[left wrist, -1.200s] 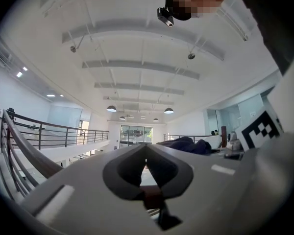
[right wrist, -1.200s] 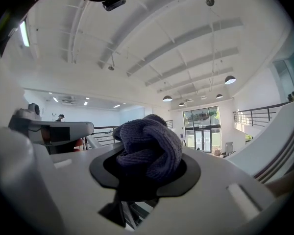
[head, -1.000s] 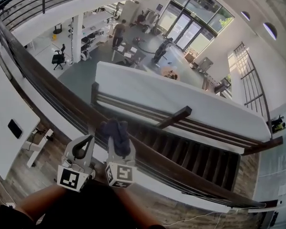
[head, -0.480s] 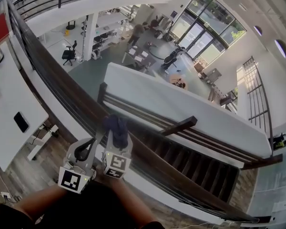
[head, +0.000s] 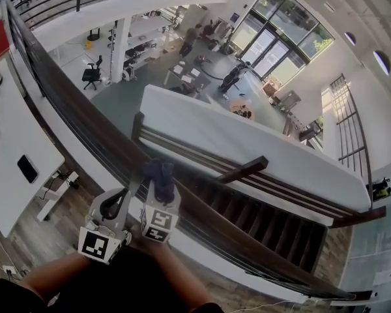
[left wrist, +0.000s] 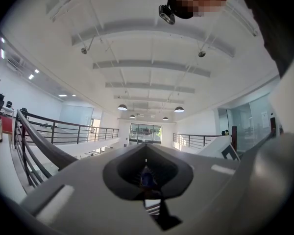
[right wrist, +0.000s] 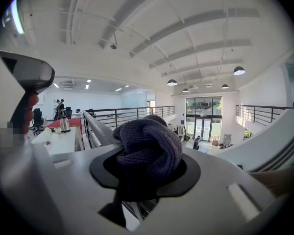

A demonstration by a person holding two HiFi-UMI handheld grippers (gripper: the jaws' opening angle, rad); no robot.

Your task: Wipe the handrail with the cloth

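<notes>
The right claw has shifted slightly along the handrail, clamped on the bunched cloth at its tip, while the left claw is closed and empty.

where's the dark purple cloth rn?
Head view, lower left of centre: the dark purple knitted cloth is bunched and clamped by the right gripper on the dark wooden handrail, just right of the left gripper.

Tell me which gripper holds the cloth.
The right gripper: the dark cloth is bunched between its jaws, at the handrail. The left gripper has its jaws shut on nothing.
</notes>
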